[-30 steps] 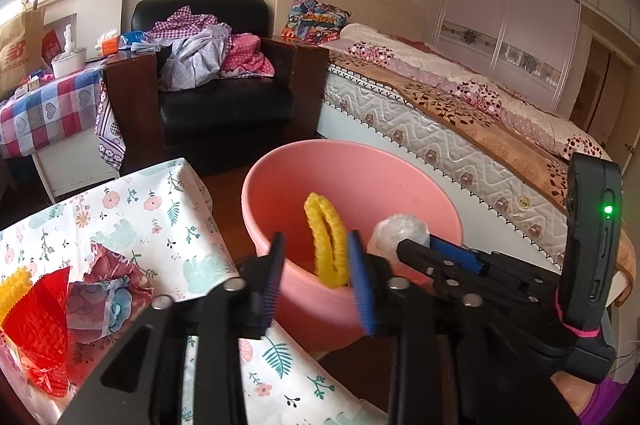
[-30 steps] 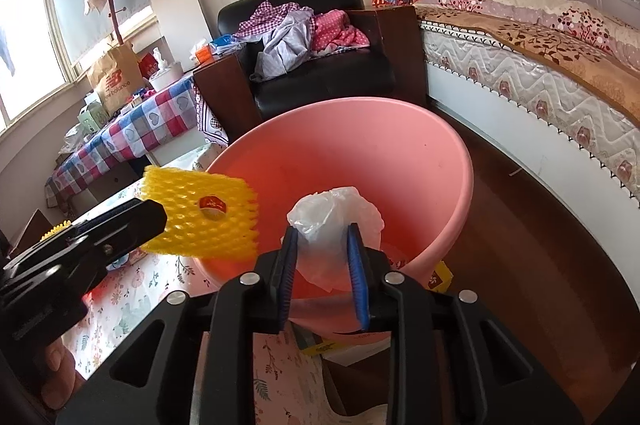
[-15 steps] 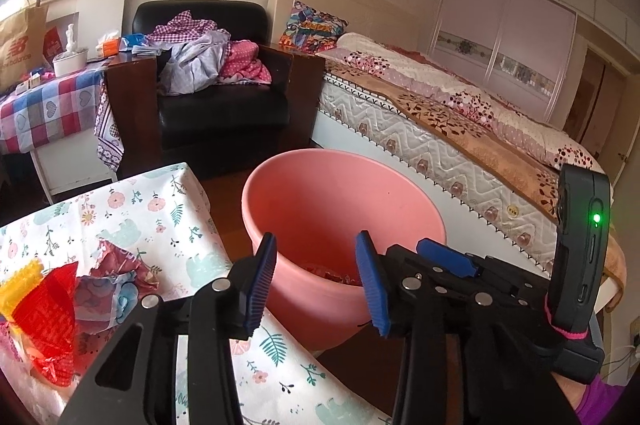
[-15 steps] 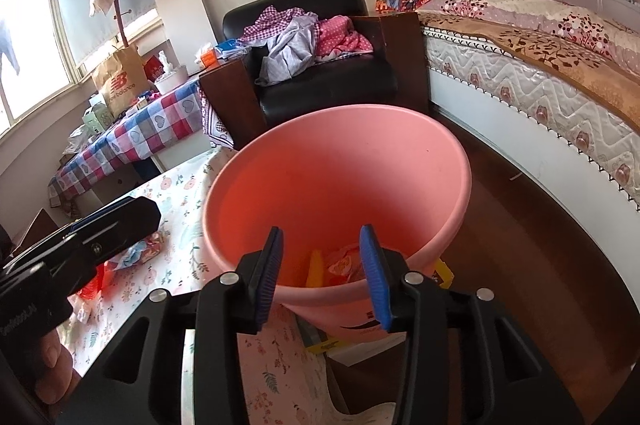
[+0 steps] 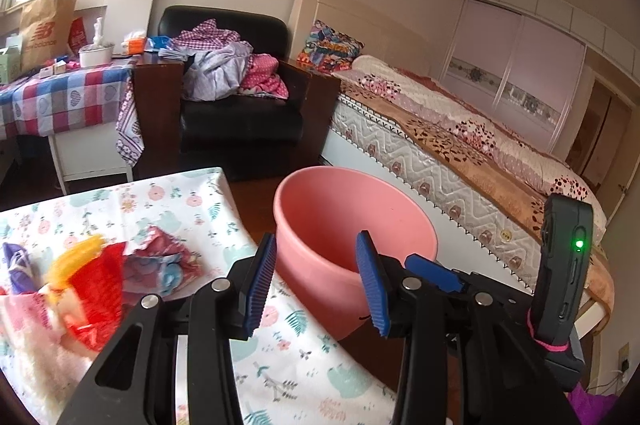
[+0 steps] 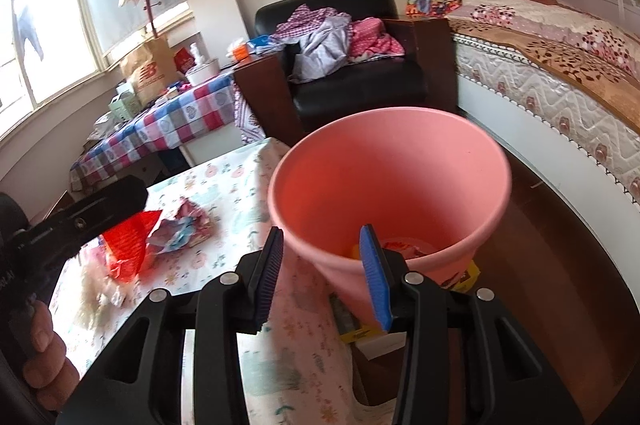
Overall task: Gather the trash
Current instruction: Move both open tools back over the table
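The left gripper (image 5: 316, 283) has its two blue fingers (image 5: 258, 281) spread apart, and there is nothing between them. The right gripper (image 6: 326, 275) also has its fingers (image 6: 374, 277) spread apart, with nothing in them.

The round pink plastic bucket (image 5: 320, 225) stands just past the tips of both pairs of fingers. In the right wrist view the right-side finger lies in front of the bucket's near rim (image 6: 440, 253). Down inside, past that finger, sit small bits of yellow and red trash (image 6: 394, 249); they are too small to tell more.

The bucket stands on the dark wood floor (image 6: 560, 257), right beside the edge of the worktop with the white flowered cloth (image 5: 192, 201).

More trash lies on the worktop, to the left of the fingers. There is a red net-like plastic wrapper (image 5: 98, 289), with a blurry yellow piece (image 5: 76, 255) just behind it. A crumpled pink and blue wrapper (image 5: 164, 257) lies beside the red one, nearer the fingers. A purple scrap (image 5: 18, 265) sits at the far left.

In the right wrist view the black left gripper reaches in from the left, above the red wrapper (image 6: 128, 241), and a person's hand (image 6: 44, 353) holds its handle.

Far beyond the fingers are a black leather armchair (image 5: 240, 121) piled with clothes and a bed (image 5: 460, 145) with a flowered cover.
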Tool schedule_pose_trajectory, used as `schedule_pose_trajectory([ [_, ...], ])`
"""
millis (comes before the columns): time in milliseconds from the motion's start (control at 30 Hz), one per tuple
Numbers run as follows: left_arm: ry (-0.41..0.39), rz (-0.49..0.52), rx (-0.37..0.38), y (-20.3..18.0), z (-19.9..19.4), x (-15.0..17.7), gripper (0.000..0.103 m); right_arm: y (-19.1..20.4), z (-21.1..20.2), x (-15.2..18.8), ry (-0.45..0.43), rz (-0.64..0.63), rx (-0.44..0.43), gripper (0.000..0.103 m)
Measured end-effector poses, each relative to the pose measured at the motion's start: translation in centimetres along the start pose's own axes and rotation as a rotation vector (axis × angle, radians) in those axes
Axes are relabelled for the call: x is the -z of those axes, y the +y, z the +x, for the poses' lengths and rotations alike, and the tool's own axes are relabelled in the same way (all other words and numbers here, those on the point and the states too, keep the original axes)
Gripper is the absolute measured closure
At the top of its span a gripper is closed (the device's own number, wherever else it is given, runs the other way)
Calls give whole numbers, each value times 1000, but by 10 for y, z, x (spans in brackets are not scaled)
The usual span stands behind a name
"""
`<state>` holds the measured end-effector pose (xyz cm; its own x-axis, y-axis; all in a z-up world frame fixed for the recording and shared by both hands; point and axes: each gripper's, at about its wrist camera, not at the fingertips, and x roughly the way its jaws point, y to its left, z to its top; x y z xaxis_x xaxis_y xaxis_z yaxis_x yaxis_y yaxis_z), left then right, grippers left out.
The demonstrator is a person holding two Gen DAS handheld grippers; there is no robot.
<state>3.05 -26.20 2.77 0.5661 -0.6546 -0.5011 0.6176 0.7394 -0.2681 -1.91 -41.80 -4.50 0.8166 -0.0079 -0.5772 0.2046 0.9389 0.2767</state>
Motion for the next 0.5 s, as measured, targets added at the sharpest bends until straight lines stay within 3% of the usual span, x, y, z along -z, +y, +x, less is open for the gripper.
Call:
schedule_pose_trajectory([
  [300,-50,55,-80,20,-53,14,62,29,-1,7,29,-43,-61,62],
  [500,-42,29,-123,48,-84,26,59,51,1,12,57,-81,-105,62],
])
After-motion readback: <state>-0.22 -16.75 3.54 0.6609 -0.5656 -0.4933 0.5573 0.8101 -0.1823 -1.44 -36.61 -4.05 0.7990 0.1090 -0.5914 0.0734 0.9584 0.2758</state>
